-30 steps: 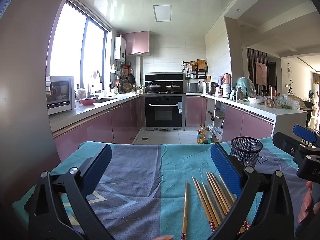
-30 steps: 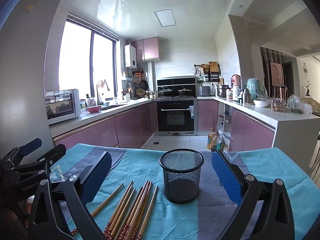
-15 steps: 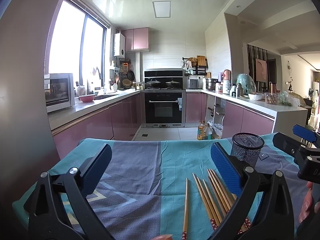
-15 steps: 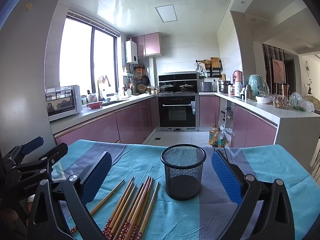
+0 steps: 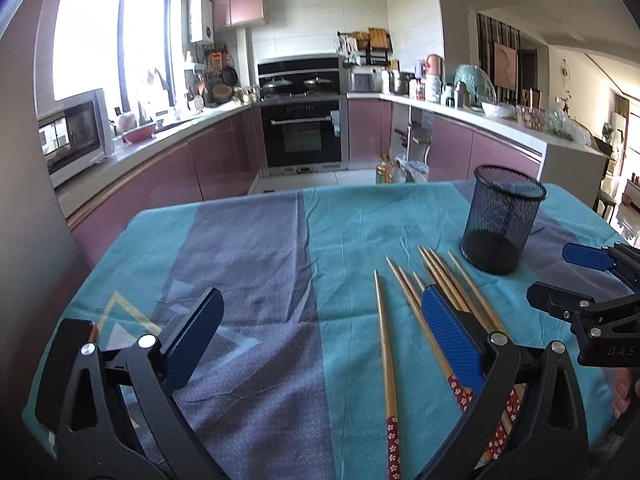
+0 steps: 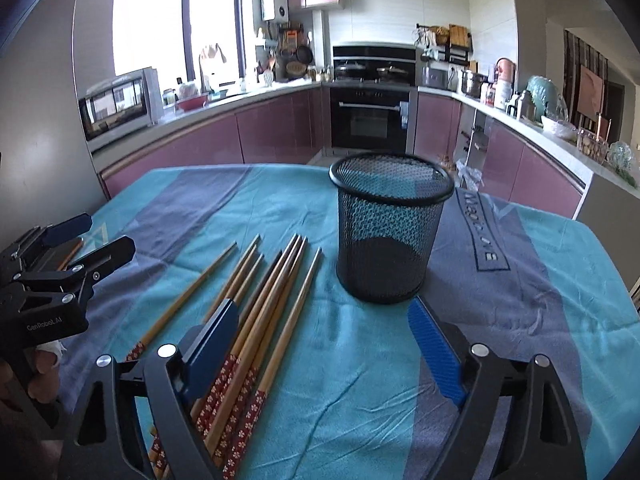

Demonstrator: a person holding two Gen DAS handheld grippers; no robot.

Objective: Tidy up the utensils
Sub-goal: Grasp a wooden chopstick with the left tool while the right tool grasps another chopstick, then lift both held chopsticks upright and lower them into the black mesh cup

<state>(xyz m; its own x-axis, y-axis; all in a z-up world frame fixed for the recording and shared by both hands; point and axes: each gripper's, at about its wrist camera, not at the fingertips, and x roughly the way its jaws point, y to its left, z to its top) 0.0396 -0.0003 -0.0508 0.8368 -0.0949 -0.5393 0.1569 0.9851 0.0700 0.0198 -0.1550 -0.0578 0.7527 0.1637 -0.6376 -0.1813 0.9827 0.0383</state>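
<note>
Several wooden chopsticks [image 5: 383, 332] with red flowered handle ends lie side by side on the cloth, also seen in the right wrist view as chopsticks [image 6: 260, 300]. A black mesh cup [image 5: 502, 220] stands upright and empty just beyond them, shown close in the right wrist view as the mesh cup [image 6: 390, 228]. My left gripper [image 5: 320, 336] hovers open over the cloth, its right finger above the chopstick bundle. My right gripper [image 6: 324, 344] is closing, its left finger over the chopstick handles, with no pad pressing on anything. Each gripper shows at the edge of the other's view: right gripper [image 5: 560, 276], left gripper [image 6: 100, 236].
The table carries a teal and grey cloth [image 5: 248, 264]. Beyond its far edge run pink kitchen cabinets [image 6: 272, 132], an oven [image 5: 304, 136] and a counter with a microwave [image 5: 74, 136]. A hand holds each gripper near the table's front edge.
Both grippers have tipped downward and sunk toward the table, so the cloth, chopsticks and cup now fill more of each view. The right gripper's fingers stand a little closer together.
</note>
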